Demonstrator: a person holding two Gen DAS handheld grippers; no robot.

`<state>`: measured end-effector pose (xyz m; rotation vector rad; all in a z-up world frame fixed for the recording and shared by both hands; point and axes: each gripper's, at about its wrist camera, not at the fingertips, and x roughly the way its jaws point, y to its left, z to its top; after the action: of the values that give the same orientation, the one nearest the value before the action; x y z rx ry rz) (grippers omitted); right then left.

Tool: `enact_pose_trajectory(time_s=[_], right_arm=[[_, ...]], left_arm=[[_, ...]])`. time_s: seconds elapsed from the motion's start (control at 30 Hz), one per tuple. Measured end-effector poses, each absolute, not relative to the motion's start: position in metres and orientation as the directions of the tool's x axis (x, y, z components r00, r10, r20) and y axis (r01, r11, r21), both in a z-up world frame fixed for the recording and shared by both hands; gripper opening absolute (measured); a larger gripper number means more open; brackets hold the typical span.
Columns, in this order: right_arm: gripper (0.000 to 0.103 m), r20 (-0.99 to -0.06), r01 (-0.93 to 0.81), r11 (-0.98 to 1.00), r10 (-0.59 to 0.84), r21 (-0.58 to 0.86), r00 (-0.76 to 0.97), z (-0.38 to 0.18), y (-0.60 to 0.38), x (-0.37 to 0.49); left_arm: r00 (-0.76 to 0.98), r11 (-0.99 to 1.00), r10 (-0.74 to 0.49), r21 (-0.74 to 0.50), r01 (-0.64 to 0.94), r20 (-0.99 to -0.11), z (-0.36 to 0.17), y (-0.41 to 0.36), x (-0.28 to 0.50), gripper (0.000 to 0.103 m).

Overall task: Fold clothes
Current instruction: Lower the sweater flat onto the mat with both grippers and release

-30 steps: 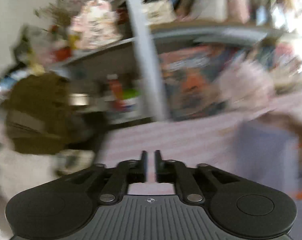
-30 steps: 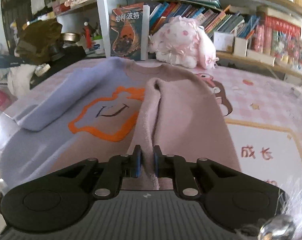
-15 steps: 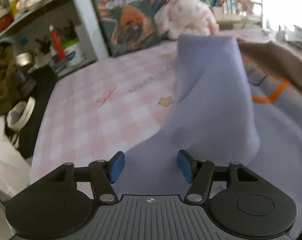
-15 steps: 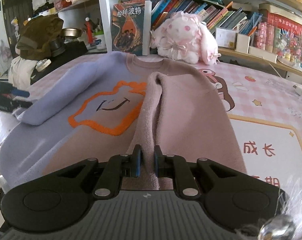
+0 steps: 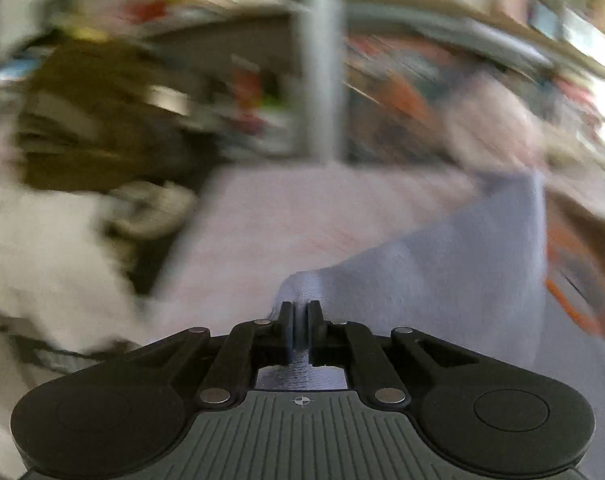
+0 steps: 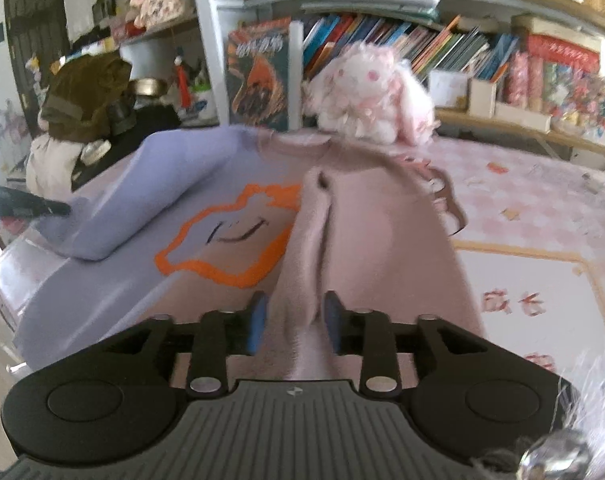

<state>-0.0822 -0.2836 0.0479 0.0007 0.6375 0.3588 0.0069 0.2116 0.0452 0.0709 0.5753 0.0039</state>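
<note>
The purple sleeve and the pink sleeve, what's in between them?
In the right wrist view, the sweater's front with an orange-outlined patch lies between the purple sleeve and the pink sleeve.

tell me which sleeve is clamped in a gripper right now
The lavender sleeve, pinched at its cuff by the left gripper; the right gripper is open around the pink sleeve.

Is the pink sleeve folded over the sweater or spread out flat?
Folded: the pink sleeve lies across the sweater's chest, covering part of the orange outline.

We look low along each gripper's fingers, close over the sweater, toward the bookshelf, both views sharing its lilac sleeve.
</note>
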Motion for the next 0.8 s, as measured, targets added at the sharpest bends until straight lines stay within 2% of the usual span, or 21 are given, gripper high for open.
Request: enact_pose_trajectory(time_s=[0.03, 0.1, 0.17, 0.27, 0.37, 0.4, 0.47, 0.57, 0.6, 0.63, 0.67, 0.7, 0.77, 0.8], right_arm=[[0.037, -0.580, -0.313, 0.945, 0.308, 0.095, 0.754, 0.051, -0.288, -0.083], [0.041, -0.587, -0.282, 0.958, 0.260, 0.057, 0.767, 0.054, -0.298, -0.083], [0.042, -0.616, -0.249, 0.968, 0.181, -0.025, 0.767, 0.051, -0.305, -0.079], [0.042, -0.669, -0.223, 0.966, 0.081, -0.129, 0.739, 0.038, -0.318, -0.068], [0.042, -0.712, -0.205, 0.964, 0.024, -0.170, 0.702, 0.026, -0.330, -0.057], [0.041, -0.725, -0.201, 0.963, 0.011, -0.177, 0.688, 0.022, -0.334, -0.053], [0.041, -0.745, -0.206, 0.965, 0.018, -0.160, 0.667, 0.016, -0.339, -0.046], [0.037, -0.760, -0.202, 0.976, 0.068, -0.084, 0.646, 0.015, -0.348, -0.038], [0.030, -0.766, -0.202, 0.978, 0.095, -0.047, 0.636, 0.015, -0.351, -0.035], [0.023, -0.772, -0.203, 0.979, 0.125, -0.006, 0.624, 0.015, -0.355, -0.032], [0.021, -0.776, -0.211, 0.977, 0.142, 0.012, 0.614, 0.016, -0.355, -0.030], [0.012, -0.780, -0.224, 0.975, 0.144, 0.006, 0.609, 0.017, -0.355, -0.028], [0.008, -0.785, -0.250, 0.968, 0.141, -0.018, 0.603, 0.019, -0.353, -0.025], [0.007, -0.781, -0.253, 0.964, 0.098, -0.080, 0.617, 0.019, -0.351, -0.022]], left_arm=[[0.854, 0.993, 0.107, 0.091, -0.070, -0.508, 0.052, 0.222, 0.009, 0.005], [0.863, 0.986, 0.162, 0.104, -0.127, -0.479, 0.059, 0.233, 0.014, 0.007], [0.868, 0.977, 0.212, 0.114, -0.179, -0.450, 0.066, 0.243, 0.019, 0.014], [0.881, 0.971, 0.196, 0.209, -0.114, -0.430, 0.068, 0.214, 0.015, 0.015], [0.894, 0.952, 0.175, 0.304, -0.046, -0.412, 0.069, 0.184, 0.011, 0.019], [0.897, 0.954, 0.118, 0.299, 0.016, -0.425, 0.068, 0.170, 0.005, 0.021], [0.892, 0.953, -0.020, 0.263, 0.154, -0.452, 0.060, 0.142, -0.013, 0.034], [0.852, 0.916, -0.193, 0.223, 0.335, -0.487, 0.044, 0.101, -0.036, 0.038], [0.831, 0.896, -0.249, 0.208, 0.393, -0.497, 0.039, 0.087, -0.044, 0.038], [0.825, 0.893, -0.253, 0.206, 0.401, -0.506, 0.036, 0.084, -0.045, 0.038], [0.820, 0.891, -0.253, 0.205, 0.404, -0.514, 0.034, 0.081, -0.046, 0.038], [0.814, 0.890, -0.253, 0.204, 0.408, -0.522, 0.031, 0.078, -0.047, 0.038], [0.804, 0.887, -0.253, 0.202, 0.415, -0.539, 0.026, 0.073, -0.048, 0.042], [0.798, 0.885, -0.253, 0.201, 0.419, -0.547, 0.024, 0.070, -0.049, 0.042]])
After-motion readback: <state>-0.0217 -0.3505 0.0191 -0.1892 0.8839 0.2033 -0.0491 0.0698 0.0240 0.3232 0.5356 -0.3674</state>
